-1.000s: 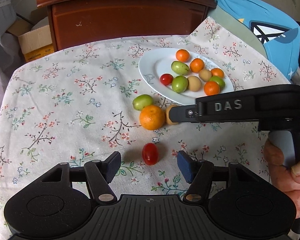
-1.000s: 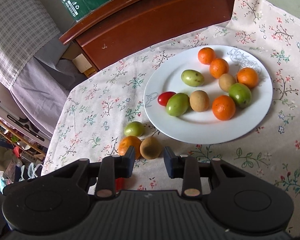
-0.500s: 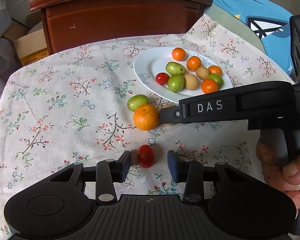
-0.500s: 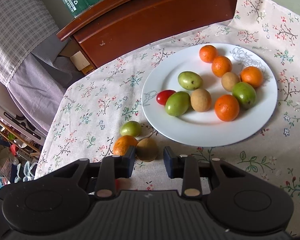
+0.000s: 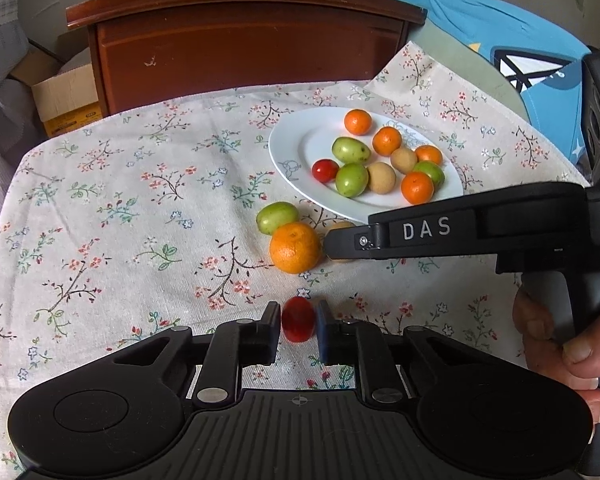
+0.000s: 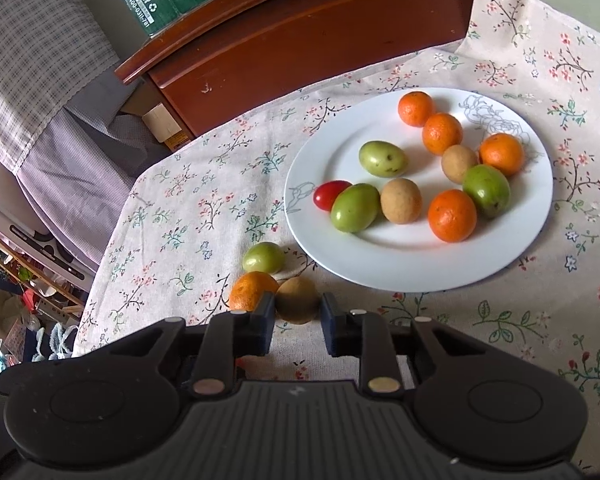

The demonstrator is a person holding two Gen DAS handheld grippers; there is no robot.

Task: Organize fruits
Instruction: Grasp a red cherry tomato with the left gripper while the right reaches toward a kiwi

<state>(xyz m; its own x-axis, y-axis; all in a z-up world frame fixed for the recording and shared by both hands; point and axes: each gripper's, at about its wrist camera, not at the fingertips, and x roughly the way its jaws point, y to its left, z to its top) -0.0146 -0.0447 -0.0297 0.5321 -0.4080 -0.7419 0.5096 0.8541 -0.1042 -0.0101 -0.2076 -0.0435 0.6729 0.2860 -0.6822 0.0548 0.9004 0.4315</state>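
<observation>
- Low at 6 o'clock in the left wrist view, the left gripper (image 5: pixel 299 326) has its fingers (image 5: pixel 271 330) closed snugly on a red cherry tomato (image 5: pixel 298 319), which sits on the floral cloth (image 5: pixel 140 208) of the worktop.
- At 12 o'clock from the tomato lie a loose orange (image 5: pixel 295 247) and a loose green fruit (image 5: pixel 277 217), touching each other; the white plate (image 5: pixel 300 148) of fruit is at 1 o'clock.
- At 3 o'clock the right gripper (image 5: pixel 340 244) reaches in, its tip at a brown fruit beside the orange; a hand (image 5: pixel 560 340) holds its grip.
- Low at 6 o'clock in the right wrist view, the right gripper (image 6: pixel 297 314) has its fingers (image 6: pixel 266 316) pressed on both sides of a brown fruit (image 6: pixel 298 300) on the cloth (image 6: pixel 480 320).
- At 9 o'clock from it, touching, is the orange (image 6: pixel 250 290); at 11 o'clock, the green fruit (image 6: pixel 264 257).
- At 1 o'clock the plate (image 6: pixel 400 268) carries four oranges, three green fruits, two brown ones and a red tomato.
</observation>
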